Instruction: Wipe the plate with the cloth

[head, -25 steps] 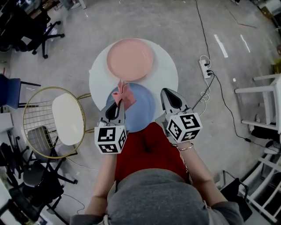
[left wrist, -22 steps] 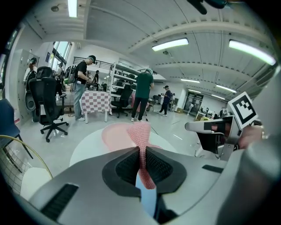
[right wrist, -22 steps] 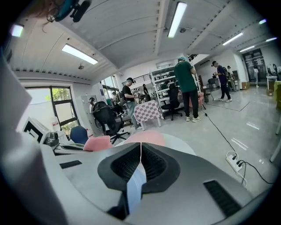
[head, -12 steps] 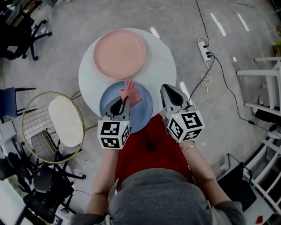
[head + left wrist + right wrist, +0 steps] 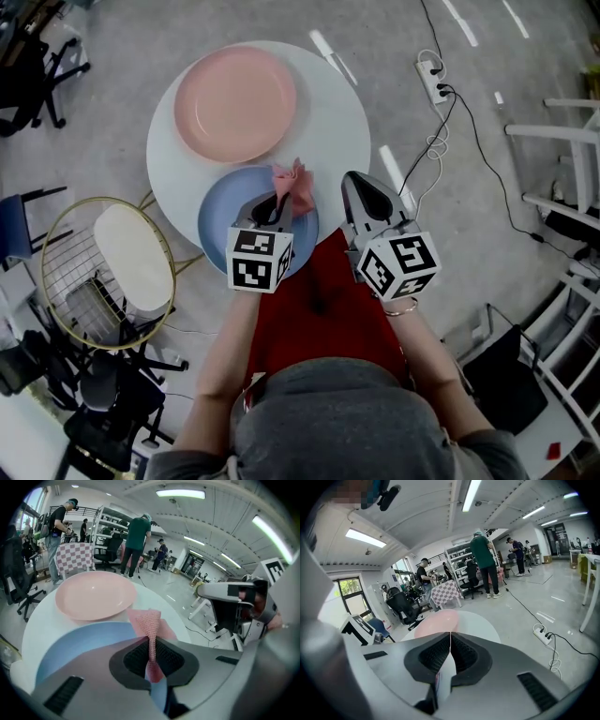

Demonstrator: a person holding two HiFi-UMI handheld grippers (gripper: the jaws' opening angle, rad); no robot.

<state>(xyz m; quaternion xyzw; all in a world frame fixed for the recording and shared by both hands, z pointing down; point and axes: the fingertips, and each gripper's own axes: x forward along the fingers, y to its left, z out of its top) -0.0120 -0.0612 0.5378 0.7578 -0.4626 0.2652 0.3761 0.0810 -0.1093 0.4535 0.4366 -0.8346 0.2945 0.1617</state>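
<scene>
A pink mesh cloth (image 5: 292, 187) (image 5: 151, 623) sticks out of my left gripper (image 5: 274, 202) (image 5: 151, 645), which is shut on it above the blue plate (image 5: 223, 216) (image 5: 79, 641). The blue plate rests at the near edge of a round white table (image 5: 328, 122), with a pink plate (image 5: 234, 103) (image 5: 93, 595) behind it. My right gripper (image 5: 361, 192) (image 5: 450, 641) hovers just right of the blue plate, off the table's edge, with its jaws shut and nothing between them.
A gold wire chair with a white seat (image 5: 136, 258) stands left of the table. A power strip and cables (image 5: 441, 94) lie on the floor at the right. Office chairs (image 5: 37, 56) are at the far left. People stand in the background in both gripper views.
My left gripper has carried the cloth to the right across the blue plate. The head view has shifted, so the table sits further left and up. The right gripper has hardly moved.
</scene>
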